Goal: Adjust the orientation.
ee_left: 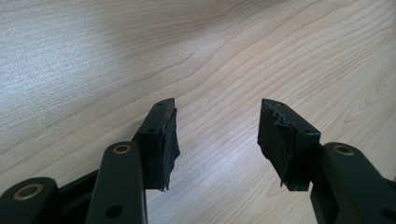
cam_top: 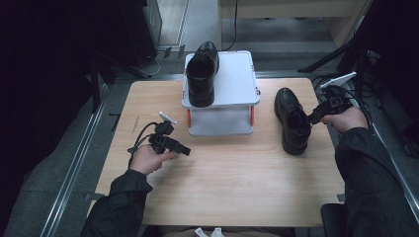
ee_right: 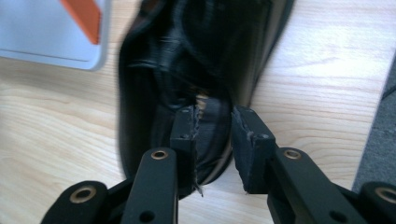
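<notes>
We see a wooden table with a light grey box standing at the middle of its far edge. The box has a flat lid and orange latches on its front side. On the lid, at its left part, stands one black shoe, with the toe pointing to the far edge and the opening toward us. What is inside the box we cannot tell, because the lid is closed.

A second black shoe lies on the table near the right edge, just beside the right side of the box but not touching it. Its toe points to the far edge and its heel points to the near edge.

The right gripper is at the right side of this shoe, at the collar near the heel. In the right gripper view the jaws stand partly apart, with the rim of the shoe between them; the pads are not pressing on it, so the shoe is released.

The left gripper is over the bare table near the left front corner of the box. In the left gripper view its jaws are wide apart and nothing is between them.
</notes>
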